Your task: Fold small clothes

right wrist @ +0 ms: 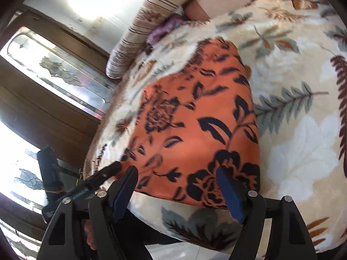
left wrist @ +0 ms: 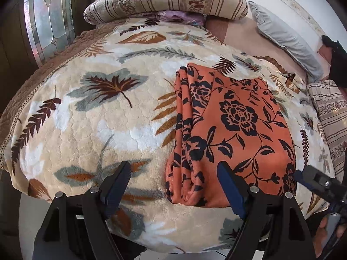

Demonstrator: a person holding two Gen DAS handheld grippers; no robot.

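No bins, baskets or other containers in either view, everything lies straight on the bed. Orange floral garment (left wrist: 234, 130) is folded into a thick rectangle on the leaf-print fleece blanket (left wrist: 86, 117), right of centre in the left wrist view, stacked fold edges showing along its left side and near-left corner. In the right wrist view the same garment (right wrist: 195, 117) sits centre frame, motion-blurred, near edge close to the blanket's front edge.

Left gripper (left wrist: 173, 186): jaws spread wide, nothing between them. Left finger (left wrist: 117, 184) is over bare blanket, right finger (left wrist: 232, 190) overlaps the garment's near edge in frame; contact vs hover I can't tell. Right gripper (right wrist: 176, 191): also wide open, holding nothing, both blue-padded fingers (right wrist: 229, 195) at the garment's near edge, contact unclear due to blur. The right unit (left wrist: 318, 182) shows at the right edge of the left wrist view, just beside the garment's near-right corner; the left unit (right wrist: 86, 186) shows at lower left of the right wrist view.

Around it: striped floral bolster (left wrist: 164, 2) at the far end of the bed, purple cloth (left wrist: 184, 16) tucked under it, grey pillow (left wrist: 282, 36) far right, second striped cushion (left wrist: 331, 117) at right edge, patterned glass door (left wrist: 47, 28) left
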